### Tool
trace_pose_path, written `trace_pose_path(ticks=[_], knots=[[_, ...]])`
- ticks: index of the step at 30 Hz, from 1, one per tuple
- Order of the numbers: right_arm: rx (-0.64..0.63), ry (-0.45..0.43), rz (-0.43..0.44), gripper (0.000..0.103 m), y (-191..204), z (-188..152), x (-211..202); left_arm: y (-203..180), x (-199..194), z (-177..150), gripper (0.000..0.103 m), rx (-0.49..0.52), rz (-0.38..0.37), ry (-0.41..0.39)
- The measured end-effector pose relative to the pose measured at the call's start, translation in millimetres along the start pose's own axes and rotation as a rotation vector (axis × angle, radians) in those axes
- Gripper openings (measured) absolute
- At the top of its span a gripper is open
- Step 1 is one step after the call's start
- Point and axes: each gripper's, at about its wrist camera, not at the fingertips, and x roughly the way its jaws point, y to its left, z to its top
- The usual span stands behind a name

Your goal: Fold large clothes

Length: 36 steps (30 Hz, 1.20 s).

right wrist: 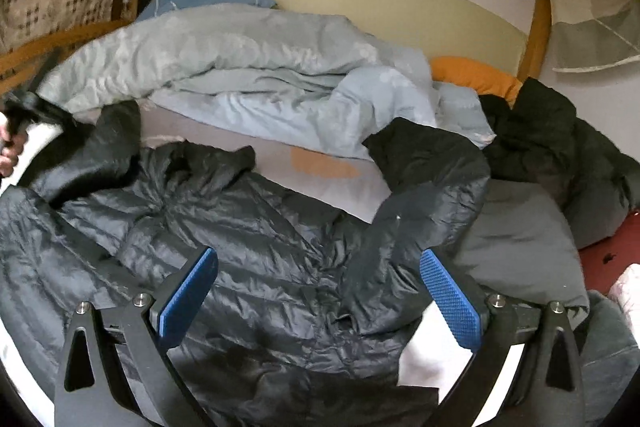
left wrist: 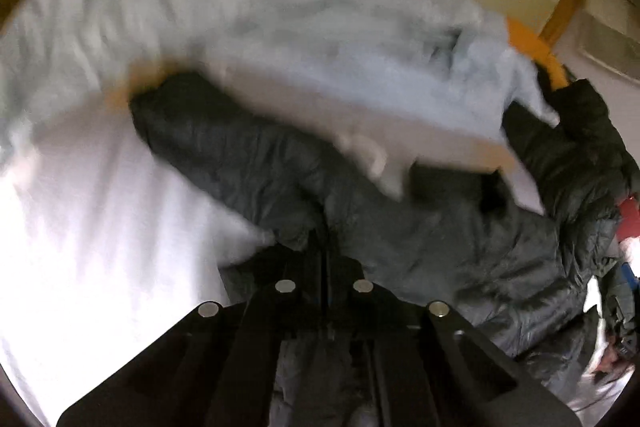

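Presently: left gripper (left wrist: 324, 247) closed on the dark puffer jacket's (right wrist: 248, 251) fabric; right gripper (right wrist: 316, 291) wide open, empty, above the jacket on white bed sheet (left wrist: 80, 227).

I see a dark quilted puffer jacket (right wrist: 248, 239) of slightly shiny, crinkled cloth; pale blue duvet (right wrist: 256, 67) matt; wooden bed frame (right wrist: 540, 27) smooth.

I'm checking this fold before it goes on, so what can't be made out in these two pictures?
- Left wrist view: the duvet and bed behind are motion-blurred.
- Left wrist view: the left gripper is shut at the dark puffer jacket, but whether fabric is pinched is unclear.
- Right wrist view: the jacket's hem is cut off by the bottom edge, behind the open right gripper.
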Motion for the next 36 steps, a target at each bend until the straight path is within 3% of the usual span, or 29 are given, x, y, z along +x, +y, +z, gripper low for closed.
trace_pose_path(ticks=[4, 6, 10, 13, 16, 17, 19, 22, 23, 25, 27, 29, 31, 36], knots=[[0.016, -0.057, -0.004, 0.102, 1.0, 4.0, -17.6, -51.8, -75.4, -8.9, 0.0, 0.177, 0.005, -0.238], [-0.016, -0.095, -0.022, 0.102, 8.1, 3.0, -31.0, -77.3, -103.1, -19.2, 0.0, 0.228, -0.019, -0.297], [-0.056, -0.129, -0.076, 0.102, 20.6, -2.9, -50.1, -132.5, -117.3, -65.8, 0.0, 0.321, 0.034, -0.229], [-0.026, -0.135, -0.036, 0.102, 22.4, -2.0, -60.1, -154.4, -93.0, -122.3, 0.001, 0.359, 0.025, -0.146], [0.007, -0.121, -0.015, 0.102, 20.5, -0.7, -61.6, -163.9, -50.5, -157.9, 0.001, 0.402, 0.169, -0.049], [0.016, -0.113, -0.017, 0.102, 19.4, -0.6, -60.6, -166.2, -39.4, -164.6, 0.001, 0.427, 0.174, -0.008], [0.025, -0.094, -0.028, 0.102, 16.5, -1.8, -57.8, -168.8, -36.6, -170.4, 0.003, 0.454, 0.19, -0.012], [0.051, -0.074, -0.058, 0.102, 7.3, -5.0, -55.9, -164.0, -67.0, -154.2, 0.011, 0.385, 0.207, -0.195], [0.069, -0.067, -0.055, 0.102, 3.3, -5.7, -54.4, -157.5, -79.0, -145.5, 0.026, 0.34, 0.203, -0.248], [0.096, -0.047, -0.045, 0.102, -2.2, -6.1, -51.1, -147.0, -101.1, -134.5, 0.042, 0.274, 0.162, -0.333], [0.126, -0.022, -0.038, 0.102, -6.4, -7.2, -47.4, -137.6, -121.9, -127.5, 0.06, 0.244, 0.177, -0.422], [0.153, 0.0, -0.021, 0.102, -10.2, -8.4, -44.2, -120.5, -130.4, -114.5, 0.094, 0.166, 0.252, -0.47], [0.17, 0.021, 0.0, 0.102, -12.6, -9.4, -41.1, -96.3, -126.3, -93.7, 0.095, 0.06, 0.323, -0.46], [0.182, 0.07, -0.003, 0.102, -11.7, -15.2, -30.0, -36.3, -89.2, -42.2, 0.095, -0.067, 0.363, -0.327]])
